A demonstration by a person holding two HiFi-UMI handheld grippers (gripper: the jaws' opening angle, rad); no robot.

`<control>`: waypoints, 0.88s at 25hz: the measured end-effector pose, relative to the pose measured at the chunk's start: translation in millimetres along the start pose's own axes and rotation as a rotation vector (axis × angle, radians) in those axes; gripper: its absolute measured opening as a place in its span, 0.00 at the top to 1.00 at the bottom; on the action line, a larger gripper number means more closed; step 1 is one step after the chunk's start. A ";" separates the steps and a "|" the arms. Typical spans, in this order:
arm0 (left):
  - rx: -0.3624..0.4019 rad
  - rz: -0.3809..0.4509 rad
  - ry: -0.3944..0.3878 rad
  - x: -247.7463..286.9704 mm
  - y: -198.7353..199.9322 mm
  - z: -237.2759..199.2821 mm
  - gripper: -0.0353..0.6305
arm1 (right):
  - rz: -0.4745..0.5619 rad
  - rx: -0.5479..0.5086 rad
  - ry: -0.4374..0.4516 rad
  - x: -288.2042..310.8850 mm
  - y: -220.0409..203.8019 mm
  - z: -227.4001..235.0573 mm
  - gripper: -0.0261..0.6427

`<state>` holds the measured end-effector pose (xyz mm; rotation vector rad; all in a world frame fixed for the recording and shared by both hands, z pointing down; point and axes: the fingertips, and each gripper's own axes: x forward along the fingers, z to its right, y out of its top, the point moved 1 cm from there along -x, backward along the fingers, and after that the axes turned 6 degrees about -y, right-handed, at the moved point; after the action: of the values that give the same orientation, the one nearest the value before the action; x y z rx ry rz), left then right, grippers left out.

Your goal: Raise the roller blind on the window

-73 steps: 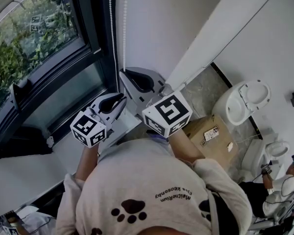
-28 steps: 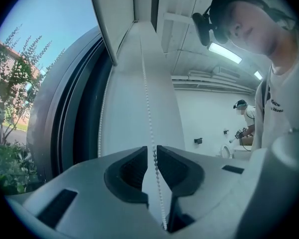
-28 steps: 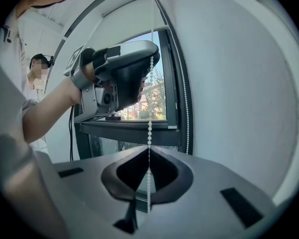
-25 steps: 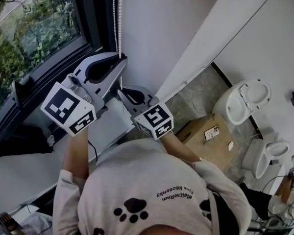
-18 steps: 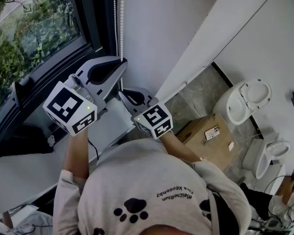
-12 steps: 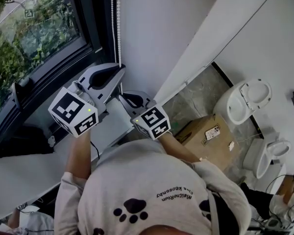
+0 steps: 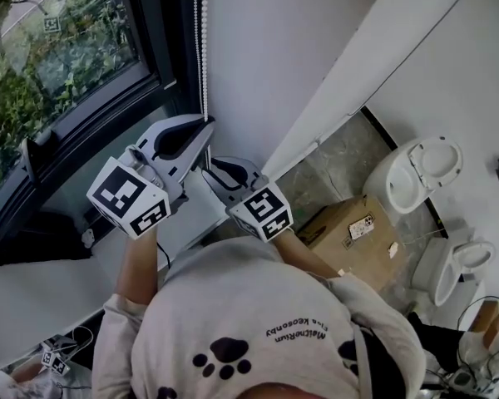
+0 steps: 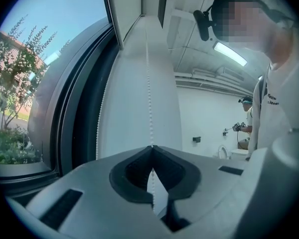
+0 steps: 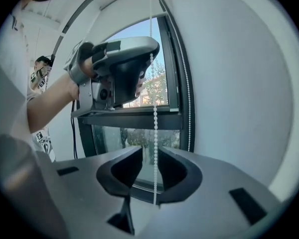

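Hanging along the white wall (image 7: pixel 274 48) just beside the dark window frame (image 7: pixel 162 56): bead chain (image 7: pixel 201 40). Left tongs (image 8: pixel 150 147) clamped shut on the chain, higher up. Right tongs (image 9: pixel 149 152) below, parted, chain passing loose between them, near one pad.

The head camera sits above the person's grey paw-print shirt (image 7: pixel 258 331) and looks steeply down. The dark-framed glass window (image 7: pixel 58 81) lies at 10 o'clock and the tiled floor (image 7: pixel 341 152) at 3 o'clock.

The left gripper view rides on the grey plastic left gripper (image 7: pixel 206 123) and faces level along its jaws. It is very near the white wall, with the window at 9 o'clock.

The right gripper view rides on the grey plastic right gripper (image 7: pixel 208 169), placed lower. It faces the window and catches the left gripper close at 11 o'clock.

All three views share the window and the white bead chain (image 7: pixel 203 48), which runs up to 12 o'clock.
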<state>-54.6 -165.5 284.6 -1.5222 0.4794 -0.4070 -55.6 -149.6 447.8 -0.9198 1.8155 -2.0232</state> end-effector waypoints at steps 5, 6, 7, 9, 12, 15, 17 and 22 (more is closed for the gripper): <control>-0.016 -0.017 0.004 -0.4 -7.3 -3.8 0.94 | 0.118 0.001 -0.010 -18.8 43.4 4.8 0.82; -0.021 -0.018 0.004 -0.5 -9.9 -4.0 0.94 | 0.148 0.002 -0.015 -24.5 55.4 6.5 0.82; -0.025 -0.019 0.003 -0.7 -12.3 -3.8 0.94 | 0.178 0.003 -0.021 -30.4 67.6 8.3 0.82; -0.032 -0.019 0.001 -0.4 -16.0 -2.7 0.94 | 0.230 -0.002 -0.030 -41.7 90.1 11.8 0.82; -0.036 -0.024 -0.001 0.9 -20.2 -2.2 0.94 | 0.283 -0.012 -0.036 -55.3 115.8 15.2 0.82; -0.044 -0.030 0.001 0.2 -25.4 -5.2 0.94 | 0.321 -0.019 -0.035 -63.4 135.6 15.6 0.82; -0.051 -0.034 0.003 -0.4 -30.7 -7.4 0.94 | 0.337 -0.033 -0.033 -65.2 146.8 14.9 0.82; -0.084 -0.048 -0.005 0.9 -48.8 -5.1 0.94 | 0.363 -0.060 -0.038 -63.2 167.2 16.0 0.82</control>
<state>-54.5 -171.0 333.4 -1.6175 0.4618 -0.4248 -32.6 -154.8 270.0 -0.5848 1.8718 -1.7254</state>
